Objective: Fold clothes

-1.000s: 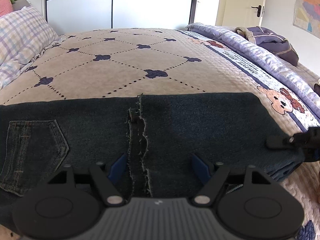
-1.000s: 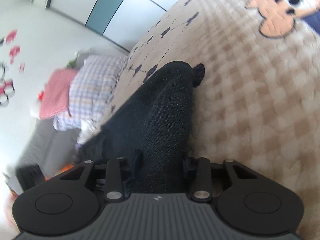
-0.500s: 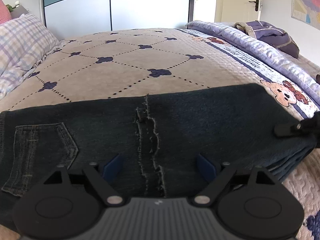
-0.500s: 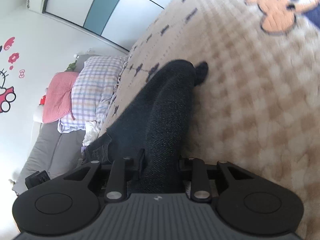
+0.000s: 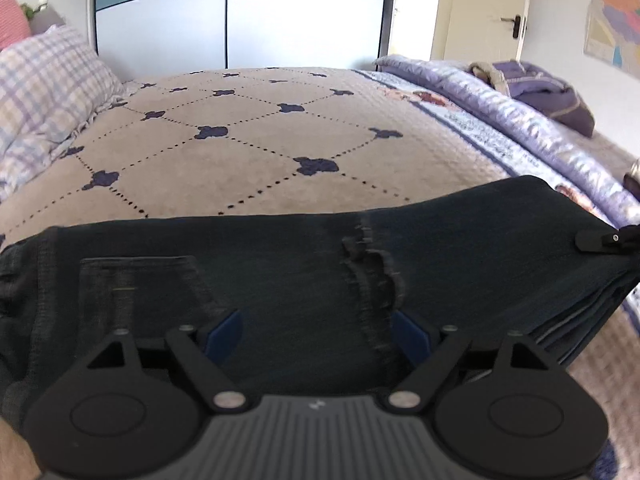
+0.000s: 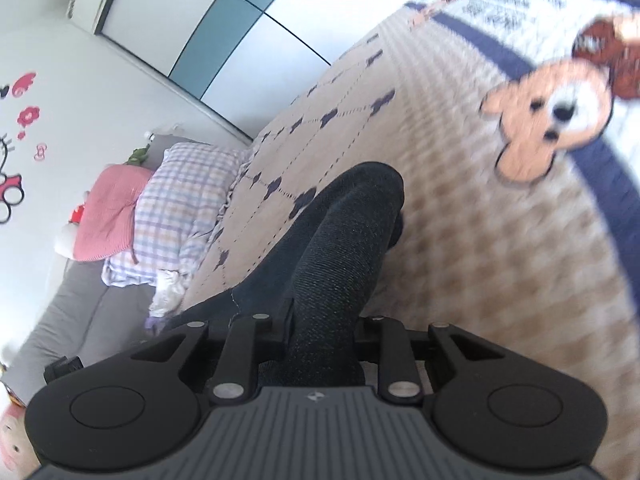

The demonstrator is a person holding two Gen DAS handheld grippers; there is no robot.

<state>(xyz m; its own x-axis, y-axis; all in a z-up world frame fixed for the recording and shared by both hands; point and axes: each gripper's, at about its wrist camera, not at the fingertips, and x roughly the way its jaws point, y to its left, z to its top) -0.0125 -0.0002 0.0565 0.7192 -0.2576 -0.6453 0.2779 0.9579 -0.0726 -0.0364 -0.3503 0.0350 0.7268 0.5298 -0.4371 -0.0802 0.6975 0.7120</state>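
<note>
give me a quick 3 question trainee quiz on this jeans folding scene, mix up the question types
1. True or false: the right gripper has a folded end of the dark jeans between its fingers.
2. Multiple choice: what lies on the far right of the bed in the left wrist view? A) a purple garment B) a red towel C) a laptop
3. Fill in: the left gripper has its blue pads on either side of the jeans' frayed ____.

Key
1. True; its jaws are closing on the denim.
2. A, the purple garment on the lilac quilt.
3. Seam.
</note>
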